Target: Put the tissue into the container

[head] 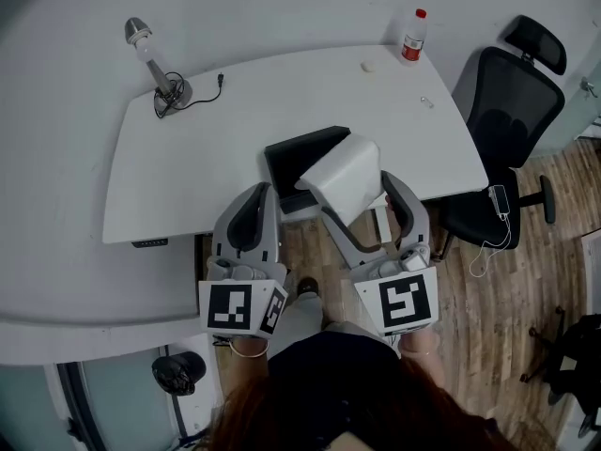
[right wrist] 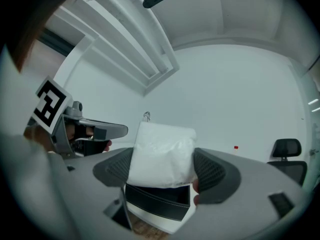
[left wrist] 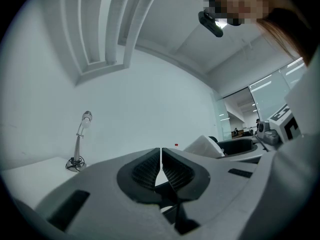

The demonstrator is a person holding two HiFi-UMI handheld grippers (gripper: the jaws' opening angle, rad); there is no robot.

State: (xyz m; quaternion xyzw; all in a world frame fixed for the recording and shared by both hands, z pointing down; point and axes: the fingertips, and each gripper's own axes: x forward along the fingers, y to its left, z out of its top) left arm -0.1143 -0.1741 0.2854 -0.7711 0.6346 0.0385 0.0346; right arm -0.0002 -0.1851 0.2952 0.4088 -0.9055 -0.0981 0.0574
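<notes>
The tissue (head: pixel 343 172) is clamped by the right gripper (head: pixel 359 200), the container (head: pixel 299 153) partly hidden behind it; the left gripper (head: pixel 261 195) is closed, empty.

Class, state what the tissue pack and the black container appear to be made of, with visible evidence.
Tissue pack: likely thin plastic film over soft paper, white, slightly glossy; its surface wrinkles and bulges. Container: seemingly rigid plastic or board, matte black, straight thin walls; uncertain.
</notes>
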